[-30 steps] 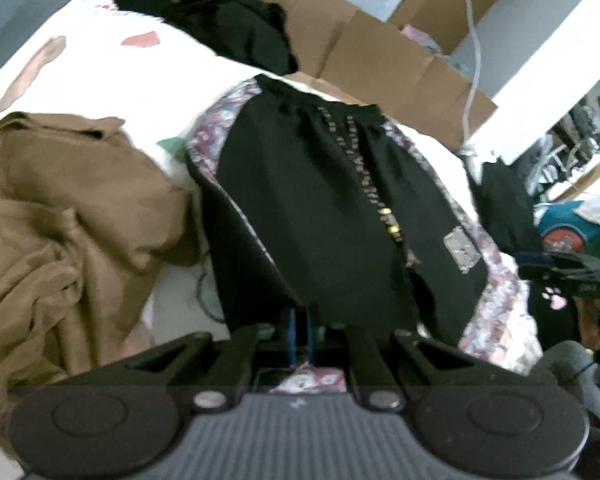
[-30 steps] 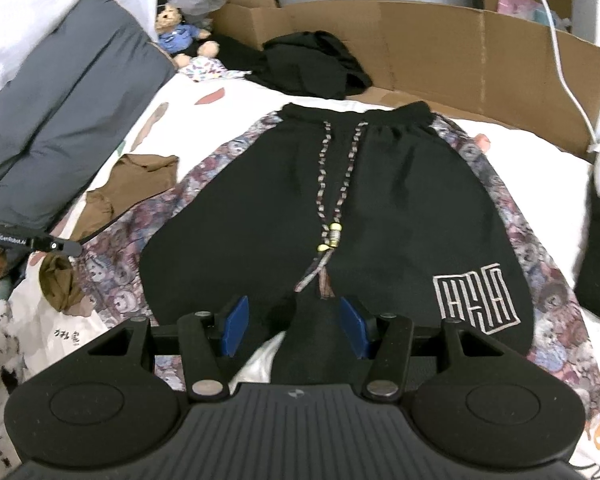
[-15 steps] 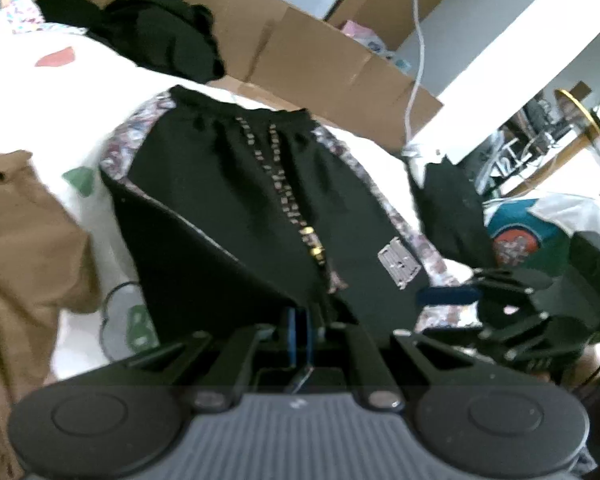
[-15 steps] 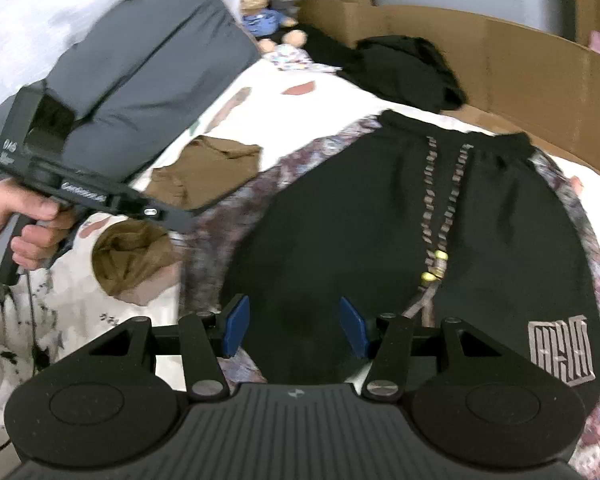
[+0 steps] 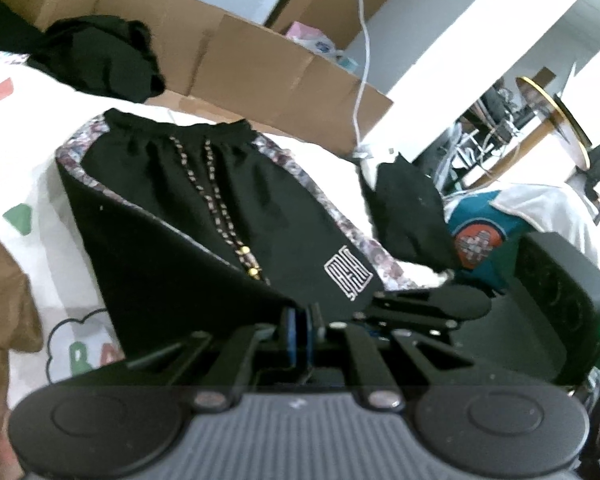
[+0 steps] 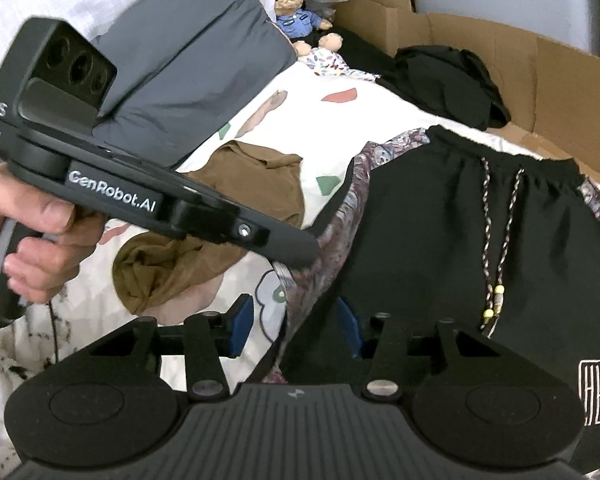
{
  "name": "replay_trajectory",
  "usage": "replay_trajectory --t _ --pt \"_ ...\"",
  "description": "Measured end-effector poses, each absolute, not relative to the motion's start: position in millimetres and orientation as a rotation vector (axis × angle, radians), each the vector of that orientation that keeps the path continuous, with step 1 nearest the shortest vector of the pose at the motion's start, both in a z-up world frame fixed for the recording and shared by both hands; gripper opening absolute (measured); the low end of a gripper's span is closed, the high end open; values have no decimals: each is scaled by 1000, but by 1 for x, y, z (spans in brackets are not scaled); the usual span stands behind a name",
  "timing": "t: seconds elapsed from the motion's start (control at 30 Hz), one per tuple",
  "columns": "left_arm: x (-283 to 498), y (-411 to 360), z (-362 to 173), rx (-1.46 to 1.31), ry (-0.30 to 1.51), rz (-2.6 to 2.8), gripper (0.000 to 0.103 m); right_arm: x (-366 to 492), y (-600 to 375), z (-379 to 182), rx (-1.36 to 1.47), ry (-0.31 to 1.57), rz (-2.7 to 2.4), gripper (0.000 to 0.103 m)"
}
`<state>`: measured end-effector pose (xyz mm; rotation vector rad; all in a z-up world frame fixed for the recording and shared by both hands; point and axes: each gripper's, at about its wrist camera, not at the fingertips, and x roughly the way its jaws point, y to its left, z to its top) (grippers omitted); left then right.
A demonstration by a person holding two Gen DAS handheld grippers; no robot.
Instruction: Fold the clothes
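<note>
Left hand-held gripper (image 5: 299, 334) clenched on black shorts with flowery side stripes (image 5: 204, 216); right hand-held gripper (image 6: 296, 326) closing around their edge. Nearby: crumpled brown shirt (image 6: 256, 184), black clothes pile (image 6: 444, 80), teddy bear (image 6: 296, 16).

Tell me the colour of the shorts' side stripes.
Side stripes: a mauve-grey print; left wrist view.

both wrist views close, angled down, sharing black shorts (image 5: 204, 216)
</note>
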<state>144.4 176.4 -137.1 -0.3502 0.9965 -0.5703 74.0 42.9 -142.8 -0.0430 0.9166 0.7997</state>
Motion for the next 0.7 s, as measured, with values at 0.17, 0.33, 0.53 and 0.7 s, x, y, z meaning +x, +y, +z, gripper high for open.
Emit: replay_trajectory --t 0.17,0.33,0.53,0.7 --pt "148 161 -133 -350 982 -596 5 80 42 -145 -49 919 749 40" --pt "151 149 -130 -332 990 -612 5 86 36 -144 -38 895 697 33" --pt "156 138 -127 -326 990 -610 6 92 30 -147 -28 870 657 9" --pt "159 138 -125 -364 971 -618 23 96 16 -151 -22 866 640 5"
